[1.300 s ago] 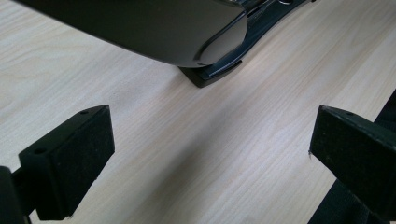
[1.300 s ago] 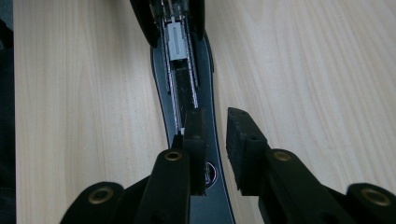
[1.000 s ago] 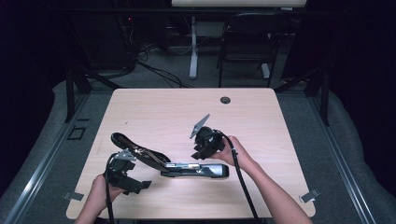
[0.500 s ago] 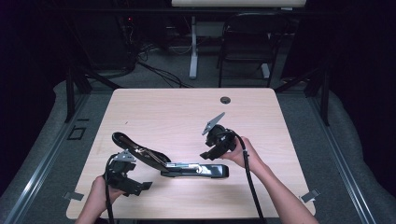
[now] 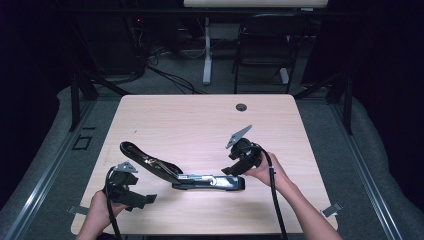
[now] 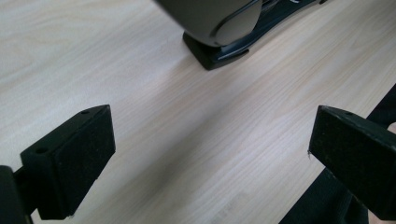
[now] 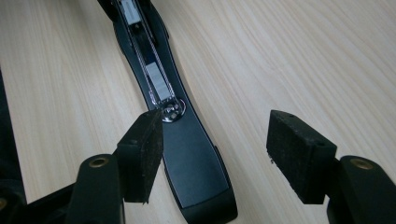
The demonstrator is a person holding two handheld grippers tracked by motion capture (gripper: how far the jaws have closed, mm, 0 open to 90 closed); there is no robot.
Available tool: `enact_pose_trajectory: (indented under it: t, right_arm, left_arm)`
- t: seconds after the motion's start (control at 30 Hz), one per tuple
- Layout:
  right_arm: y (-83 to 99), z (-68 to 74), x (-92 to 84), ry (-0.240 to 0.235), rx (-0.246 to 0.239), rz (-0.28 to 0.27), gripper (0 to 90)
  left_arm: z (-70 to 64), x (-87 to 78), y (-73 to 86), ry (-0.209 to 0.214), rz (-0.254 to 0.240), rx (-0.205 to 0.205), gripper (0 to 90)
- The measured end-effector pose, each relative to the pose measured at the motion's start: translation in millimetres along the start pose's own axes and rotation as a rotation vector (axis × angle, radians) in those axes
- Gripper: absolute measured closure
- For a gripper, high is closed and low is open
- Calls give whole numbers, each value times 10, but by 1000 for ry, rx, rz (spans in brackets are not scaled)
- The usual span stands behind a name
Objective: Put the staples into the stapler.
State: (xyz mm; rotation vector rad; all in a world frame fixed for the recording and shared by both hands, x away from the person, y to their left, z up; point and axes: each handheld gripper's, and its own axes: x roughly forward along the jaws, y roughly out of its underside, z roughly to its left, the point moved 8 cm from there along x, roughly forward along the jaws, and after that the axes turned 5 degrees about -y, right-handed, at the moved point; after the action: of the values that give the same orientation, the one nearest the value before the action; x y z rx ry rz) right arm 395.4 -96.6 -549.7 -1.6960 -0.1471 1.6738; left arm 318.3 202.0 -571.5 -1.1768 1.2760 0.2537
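— Stapler (image 5: 185, 172) lies swung open near the table's (image 5: 200, 120) front edge, base flat, its arm raised toward the left. Which gripper is nearer?

— Right gripper (image 5: 233, 169), I'd say: it hangs over the base's right end, jaws wide and empty, the long axis running straight away from it. Left gripper (image 5: 142, 199) is also spread, holding nothing, farther off.

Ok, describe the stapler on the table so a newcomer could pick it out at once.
Start at the light wooden table and look to its near edge, between the person's two hand-held grippers. The stapler lies there swung open: a long black base flat on the wood, its lid angled up and back toward the left. Unlike the small dark round grommet near the far edge, it is long, with a metal channel showing.
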Motion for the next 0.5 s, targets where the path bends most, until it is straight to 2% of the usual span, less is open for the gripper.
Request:
enact_pose_trajectory:
  t: [0.1, 0.23, 0.27, 0.4, 0.5]
  right_arm:
    - [35, 7, -33, 15, 2, -4, 356]
    - [56, 33, -90, 38, 2, -10, 355]
    - [60, 42, -103, 40, 5, -13, 356]
    - [76, 48, -144, 59, 11, -25, 359]
    - [78, 31, -171, 73, 11, -37, 366]
  left_arm:
    - [61, 13, 17, -15, 16, -19, 27]
    - [183, 17, 13, -46, 15, -67, 72]
    - [223, 10, 17, -50, 19, -67, 86]
    - [326, -10, 3, -75, -7, -123, 137]
    - [363, -32, -14, -97, -25, -149, 150]
